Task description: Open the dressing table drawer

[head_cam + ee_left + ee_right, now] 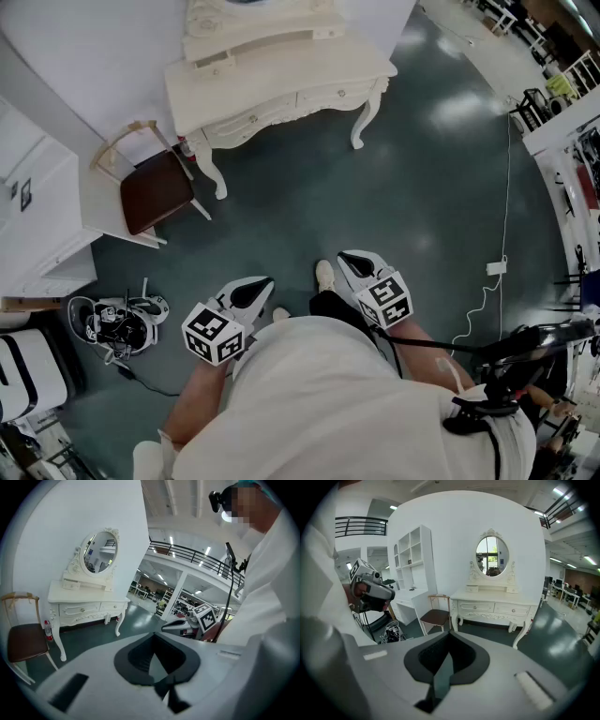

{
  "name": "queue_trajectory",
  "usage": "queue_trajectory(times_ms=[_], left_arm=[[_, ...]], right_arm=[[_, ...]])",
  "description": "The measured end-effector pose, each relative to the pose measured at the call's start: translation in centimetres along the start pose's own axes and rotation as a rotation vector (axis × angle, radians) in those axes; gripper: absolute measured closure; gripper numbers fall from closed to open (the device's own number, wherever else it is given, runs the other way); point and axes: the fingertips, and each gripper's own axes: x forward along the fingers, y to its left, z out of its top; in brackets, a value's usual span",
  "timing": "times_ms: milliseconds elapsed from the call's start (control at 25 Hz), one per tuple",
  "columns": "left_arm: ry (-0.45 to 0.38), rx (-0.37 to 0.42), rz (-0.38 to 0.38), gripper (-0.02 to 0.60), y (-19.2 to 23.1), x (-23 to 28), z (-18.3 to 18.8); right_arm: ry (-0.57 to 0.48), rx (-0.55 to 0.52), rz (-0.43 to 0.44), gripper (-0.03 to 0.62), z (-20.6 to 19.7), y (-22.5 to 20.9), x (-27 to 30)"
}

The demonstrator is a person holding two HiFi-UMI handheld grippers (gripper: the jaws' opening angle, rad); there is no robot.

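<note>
**Dressing table drawers shut as tongs wait across the floor**

A person in white holds the left tongs (255, 289) and the right tongs (354, 264) side by side at waist height, both tilted down toward the dark green floor (394, 197). The left gripper view and the right gripper view each show the jaws pressed together with nothing between them.

The cream dressing table (281, 80) stands well ahead of both tongs, against a white wall, and neither pair touches it. Its two drawers (476, 606) sit flush in the front, each with a small round knob. An oval mirror (492, 556) rises from the tabletop.

Ahead and to the left of the left tongs, a brown-seated chair (157, 190) stands just beside the table's left legs. Further left is a white shelf unit (412, 559). A tangle of cabled gear (117, 323) lies on the floor close to the left of the left tongs. A light shoe (324, 275) shows between the two pairs.
</note>
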Motion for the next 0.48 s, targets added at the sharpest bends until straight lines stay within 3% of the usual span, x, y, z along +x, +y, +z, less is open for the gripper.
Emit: queue_trajectory(times_ms=[280, 480], left_arm=[[0.011, 0.012, 0.018, 0.584, 0.3, 4.5, 2.0], [0.014, 0.018, 0.044, 0.584, 1.5, 10.2, 6.4]], right_arm=[[-0.022, 0.008, 0.014, 0.594, 0.3, -4.8, 0.3], [-0.038, 0.009, 0.031, 0.592, 2.3, -11.8, 1.6]])
